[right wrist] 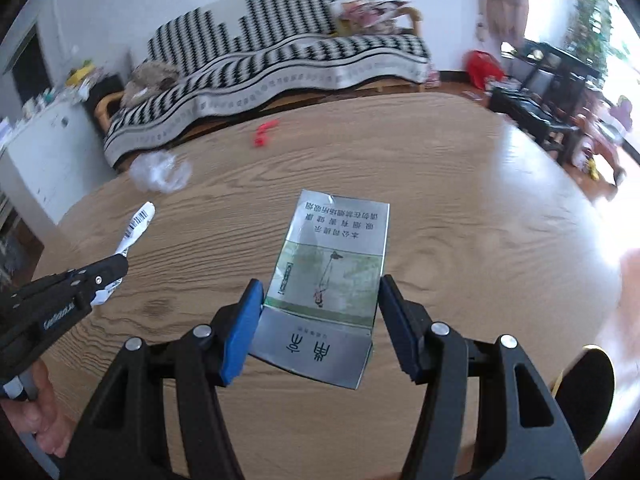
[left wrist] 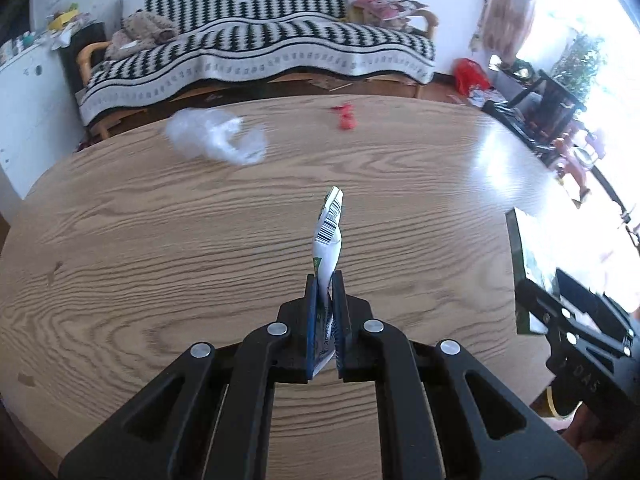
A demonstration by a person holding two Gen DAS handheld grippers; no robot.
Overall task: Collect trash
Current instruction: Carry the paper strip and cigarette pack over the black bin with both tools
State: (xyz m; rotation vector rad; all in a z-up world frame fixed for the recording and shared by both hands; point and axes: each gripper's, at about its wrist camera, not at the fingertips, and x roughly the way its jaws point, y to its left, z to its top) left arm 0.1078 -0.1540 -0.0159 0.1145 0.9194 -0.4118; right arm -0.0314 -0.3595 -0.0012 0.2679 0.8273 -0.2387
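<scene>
On the left, the left claw [left wrist: 325, 280] is clenched on a white wrapper [left wrist: 329, 236] with a barcode; the wrapper stands up out of the jaws, above the counter [left wrist: 160, 240]. Past it, near the far left edge of the counter, lies a clear plastic bag [left wrist: 218, 136], crumpled. It is well apart from both claws, and the left claw seems to be the nearer one. More to the right, near the far edge, lies a small red scrap [left wrist: 346, 116].

On the right, the right claw [right wrist: 320, 292] grasps a flattened silver pack [right wrist: 328, 276] by its two long sides. The long axis of the pack runs forward along the fingers, and the pack is lifted over the counter, not resting on it.

Both claws are full, so I judge that the bag and the scrap must wait until these two pieces are dropped somewhere. No bin is visible in either view.

The counter is light wood with strong grain and glare at its right side. Behind it is a sofa [left wrist: 256, 44] with a black and white cover, and a bright window at the right.
</scene>
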